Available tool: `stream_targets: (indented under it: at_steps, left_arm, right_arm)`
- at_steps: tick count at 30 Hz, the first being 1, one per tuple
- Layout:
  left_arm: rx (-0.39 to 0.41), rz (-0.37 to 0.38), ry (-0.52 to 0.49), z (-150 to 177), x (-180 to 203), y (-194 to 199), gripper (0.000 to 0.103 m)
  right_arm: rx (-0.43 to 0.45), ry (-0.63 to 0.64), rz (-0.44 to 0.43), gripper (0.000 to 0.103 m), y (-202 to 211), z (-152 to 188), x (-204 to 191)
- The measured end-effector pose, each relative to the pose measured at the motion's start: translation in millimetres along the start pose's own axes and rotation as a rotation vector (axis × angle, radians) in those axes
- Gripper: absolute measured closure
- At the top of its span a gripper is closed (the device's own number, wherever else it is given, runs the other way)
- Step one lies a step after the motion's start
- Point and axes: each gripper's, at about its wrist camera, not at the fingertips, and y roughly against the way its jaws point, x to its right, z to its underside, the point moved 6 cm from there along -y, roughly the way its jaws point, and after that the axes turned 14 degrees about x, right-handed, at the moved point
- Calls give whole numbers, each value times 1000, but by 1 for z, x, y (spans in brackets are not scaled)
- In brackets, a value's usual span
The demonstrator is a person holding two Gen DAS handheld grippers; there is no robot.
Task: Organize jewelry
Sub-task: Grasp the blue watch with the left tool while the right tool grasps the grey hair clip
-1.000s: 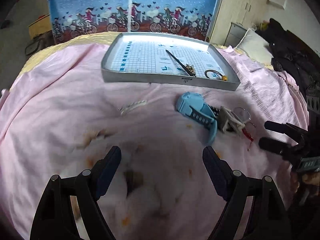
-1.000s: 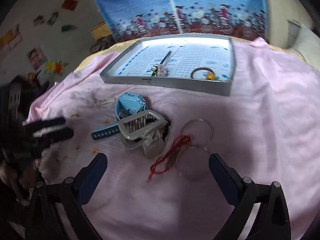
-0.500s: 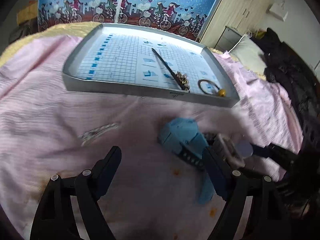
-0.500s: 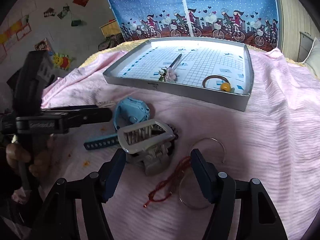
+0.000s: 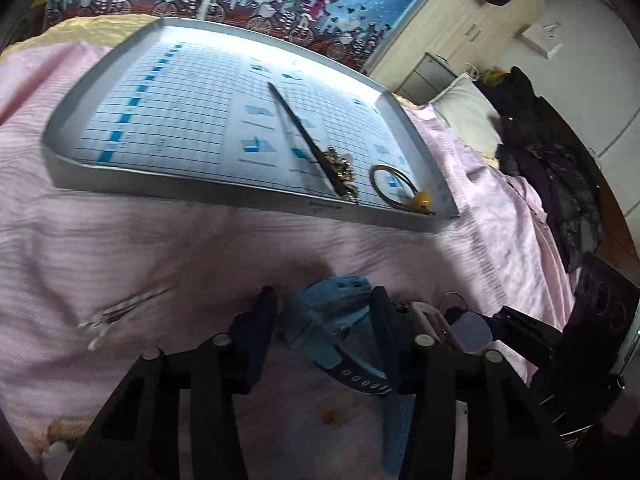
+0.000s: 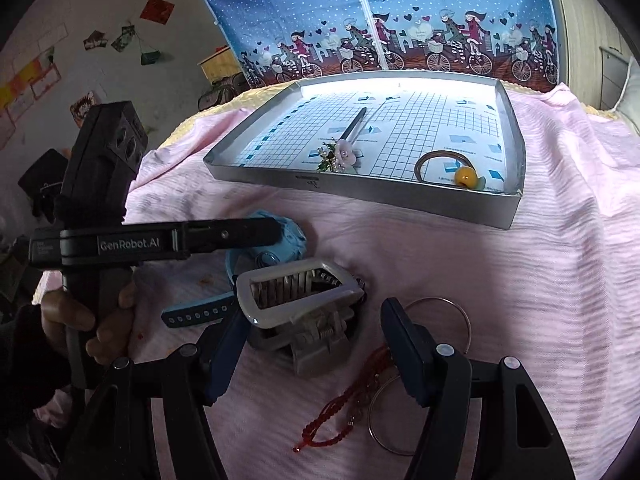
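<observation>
Pink striped bedding (image 6: 520, 280) covers the bed and carries every item. A grey tray (image 6: 516, 152) with a grid-printed lining is seen in the upper middle of both views. Inside it a hair stick (image 6: 354, 126) with a flower ornament is laid at a slant, and a ring-shaped band with a yellow bead (image 6: 464, 175) is placed near the tray's front right corner.

In the left wrist view, the left gripper (image 5: 322, 312) is seen at the lower centre, partly open, with its two fingers set on either side of the blue watch (image 5: 336, 312); whether the pads touch the watch cannot be told because of blur. The watch strap (image 5: 360, 380) is trailed toward the lower right. A pale hair clip (image 5: 124, 312) is seen on the bedding at the lower left, blurred.

In the right wrist view, the right gripper (image 6: 312, 344) is held partly open at the lower centre, with its fingers on either side of the grey claw clip (image 6: 300, 300); nothing is clamped in it. The clip is lying against the blue watch (image 6: 288, 240). A red beaded string (image 6: 348, 400) and thin metal bangles (image 6: 460, 316) are seen just right of the clip, partly behind the right finger. A hand (image 6: 92, 320) gripping the left tool's handle is visible at the left edge.
</observation>
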Motion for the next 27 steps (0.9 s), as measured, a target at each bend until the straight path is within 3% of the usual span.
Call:
stream_targets:
  at_steps: [11, 17, 21, 24, 27]
  left_arm:
    - [72, 42, 117, 12, -11, 13, 71]
    - [205, -74, 92, 15, -13, 36, 74]
    - [228, -94, 142, 19, -19, 45, 75]
    - [236, -118, 141, 24, -18, 49, 76]
    - [243, -164, 126, 27, -14, 55, 77]
  right_arm:
    - [6, -39, 7, 39, -3, 3, 1]
    - [12, -74, 17, 39, -9, 6, 2]
    - [19, -70, 19, 39, -11, 6, 2]
    - [26, -80, 0, 47, -11, 6, 2]
    - [35, -88, -19, 47, -10, 7, 3]
